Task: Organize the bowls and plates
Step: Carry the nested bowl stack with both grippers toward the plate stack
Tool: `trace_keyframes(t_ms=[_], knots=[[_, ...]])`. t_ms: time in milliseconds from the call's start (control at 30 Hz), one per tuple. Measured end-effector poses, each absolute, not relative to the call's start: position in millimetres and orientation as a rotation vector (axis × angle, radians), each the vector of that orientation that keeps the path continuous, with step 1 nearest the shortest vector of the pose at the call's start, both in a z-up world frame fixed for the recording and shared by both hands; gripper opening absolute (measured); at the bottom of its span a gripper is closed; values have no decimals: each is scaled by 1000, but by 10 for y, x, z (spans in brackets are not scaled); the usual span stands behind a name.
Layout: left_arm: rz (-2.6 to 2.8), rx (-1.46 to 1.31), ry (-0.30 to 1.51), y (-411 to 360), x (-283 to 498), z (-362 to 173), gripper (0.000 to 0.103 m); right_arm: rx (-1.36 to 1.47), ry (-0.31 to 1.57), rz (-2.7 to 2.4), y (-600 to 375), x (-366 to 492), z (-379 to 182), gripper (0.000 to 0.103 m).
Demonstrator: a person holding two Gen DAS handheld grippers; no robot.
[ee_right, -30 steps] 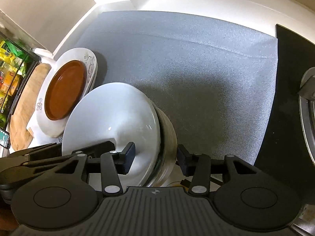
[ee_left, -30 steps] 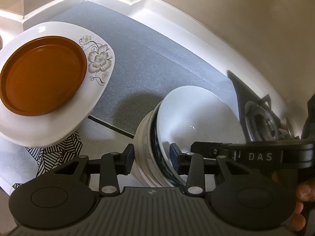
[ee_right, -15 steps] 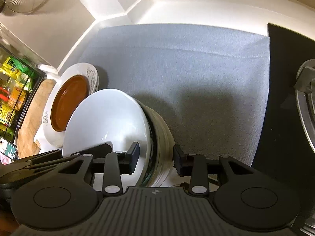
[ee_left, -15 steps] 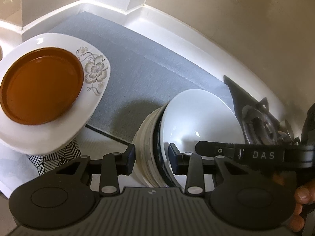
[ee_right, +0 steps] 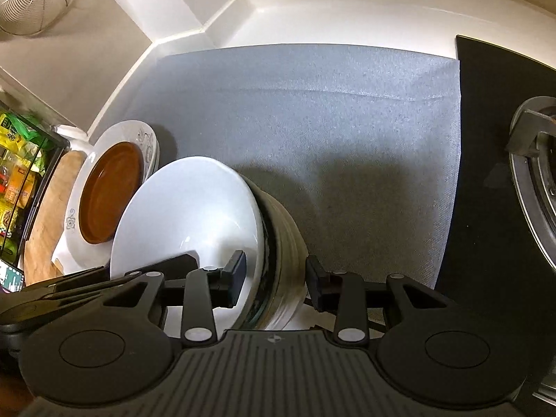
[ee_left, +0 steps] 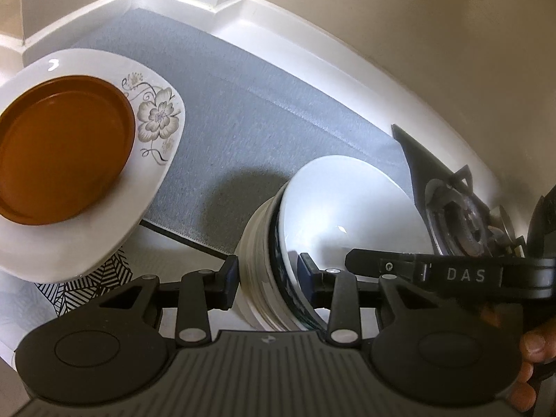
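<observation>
While left gripper (ee_left: 267,279) clamps bowl stack (ee_left: 347,215) rim, right gripper (ee_right: 276,279) clamps opposite rim; brown plate (ee_left: 62,149) left of both.

A white counter (ee_right: 312,17) carries a grey mat (ee_right: 312,111) and black stove (ee_right: 504,173).

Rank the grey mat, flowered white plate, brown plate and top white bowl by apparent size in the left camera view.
1. grey mat
2. flowered white plate
3. brown plate and top white bowl: too alike to rank, and the bowl sits nearer.
</observation>
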State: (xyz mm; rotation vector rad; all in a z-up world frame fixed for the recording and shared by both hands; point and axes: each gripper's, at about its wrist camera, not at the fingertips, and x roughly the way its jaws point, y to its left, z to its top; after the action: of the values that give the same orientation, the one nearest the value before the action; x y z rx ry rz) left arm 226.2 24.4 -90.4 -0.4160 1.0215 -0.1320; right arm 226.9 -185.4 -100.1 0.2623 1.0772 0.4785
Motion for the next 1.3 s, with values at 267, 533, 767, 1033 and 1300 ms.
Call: trace_keyframes(t_ms=[267, 533, 767, 1033, 1300], knots=[[-133, -416, 1033, 249, 2264, -909, 45, 248, 1126, 466, -1803, 2313, -984, 41], [-152, -402, 1022, 224, 2267, -916, 45, 262, 1195, 480, -1771, 2323, -1016, 49], [-145, -405, 1009, 239, 2211, -911, 44, 286, 1147, 491, -1804, 2268, -1034, 43], [-140, -395, 981, 238, 2155, -858, 43, 330, 1092, 499, -1859, 2202, -1053, 41], [-138, -386, 930, 285, 2151, -729, 42, 331, 1035, 508, -1897, 2187, -945, 41]])
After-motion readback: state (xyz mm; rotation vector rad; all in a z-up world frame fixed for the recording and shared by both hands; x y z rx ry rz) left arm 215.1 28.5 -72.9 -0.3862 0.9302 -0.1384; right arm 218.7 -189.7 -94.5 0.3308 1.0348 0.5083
